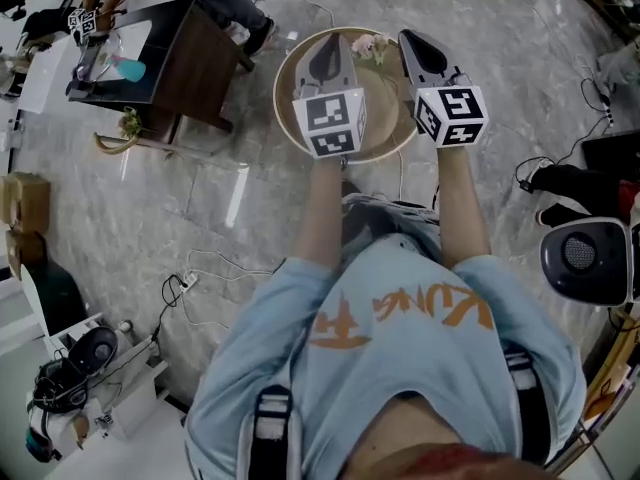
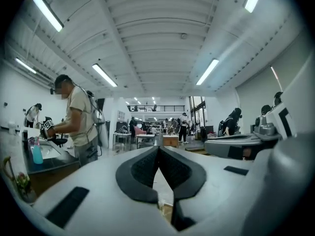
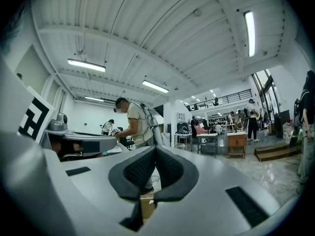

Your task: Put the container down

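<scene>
Wood-rimmed round worktop [image 1: 278, 103] straight below both tools. Left tool [image 1: 330, 43] over its middle, jaws pressed together, nothing between the pads [image 2: 142, 168]. Right tool [image 1: 412, 38] just beside, over the worktop's right side, likewise closed tight and empty. Pale flowers [image 1: 366, 46] on the worktop's far edge, between the two tool tips. Cannot tell the container apart in any view. Left of the round worktop, well apart, dark worktop [image 1: 190, 68] with another person [image 2: 76, 117] bent over it. Grey marble floor [image 1: 480, 28] all around the round worktop, cables [image 1: 215, 266] trailing across.
</scene>
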The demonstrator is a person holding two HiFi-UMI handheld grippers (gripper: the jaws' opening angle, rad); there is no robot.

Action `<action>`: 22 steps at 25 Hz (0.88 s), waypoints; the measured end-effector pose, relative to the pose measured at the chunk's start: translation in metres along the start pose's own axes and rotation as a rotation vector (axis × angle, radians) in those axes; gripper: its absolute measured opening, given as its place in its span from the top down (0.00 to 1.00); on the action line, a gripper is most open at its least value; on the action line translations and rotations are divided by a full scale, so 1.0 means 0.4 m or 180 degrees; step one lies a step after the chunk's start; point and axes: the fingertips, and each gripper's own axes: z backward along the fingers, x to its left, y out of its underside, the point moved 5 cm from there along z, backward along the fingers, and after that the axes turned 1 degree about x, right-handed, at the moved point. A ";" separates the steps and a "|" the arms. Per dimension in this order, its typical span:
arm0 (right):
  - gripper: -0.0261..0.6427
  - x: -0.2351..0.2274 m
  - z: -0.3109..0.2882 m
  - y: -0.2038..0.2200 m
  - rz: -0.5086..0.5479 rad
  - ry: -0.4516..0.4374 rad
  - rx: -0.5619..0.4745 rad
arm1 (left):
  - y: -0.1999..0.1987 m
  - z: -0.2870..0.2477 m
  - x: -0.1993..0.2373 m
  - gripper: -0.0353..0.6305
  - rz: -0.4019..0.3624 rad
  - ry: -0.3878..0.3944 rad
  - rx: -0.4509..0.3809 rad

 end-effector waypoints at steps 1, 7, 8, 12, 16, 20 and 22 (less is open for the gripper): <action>0.94 0.001 0.005 -0.016 0.0016 0.0006 -0.0049 | -0.013 0.009 0.003 0.91 -0.0010 -0.0022 -0.0043; 0.94 0.001 -0.010 -0.046 0.0032 -0.0014 -0.0185 | -0.045 0.032 0.033 0.91 -0.0040 -0.0176 -0.0187; 0.94 0.001 -0.017 -0.043 0.0030 -0.0022 -0.0192 | -0.043 0.030 0.038 0.91 -0.0042 -0.0190 -0.0199; 0.94 0.005 -0.017 -0.045 0.0037 -0.0040 -0.0219 | -0.046 0.040 0.044 0.91 -0.0026 -0.0222 -0.0222; 0.94 0.000 0.002 -0.056 0.0060 -0.0011 -0.0237 | -0.053 0.051 0.033 0.91 -0.0020 -0.0219 -0.0242; 0.94 -0.024 0.033 -0.064 0.0107 0.0029 -0.0229 | -0.049 0.057 0.011 0.91 0.0012 -0.0211 -0.0232; 0.94 -0.047 0.042 -0.066 0.0112 0.0071 -0.0232 | -0.040 0.054 0.006 0.91 0.0035 -0.0215 -0.0220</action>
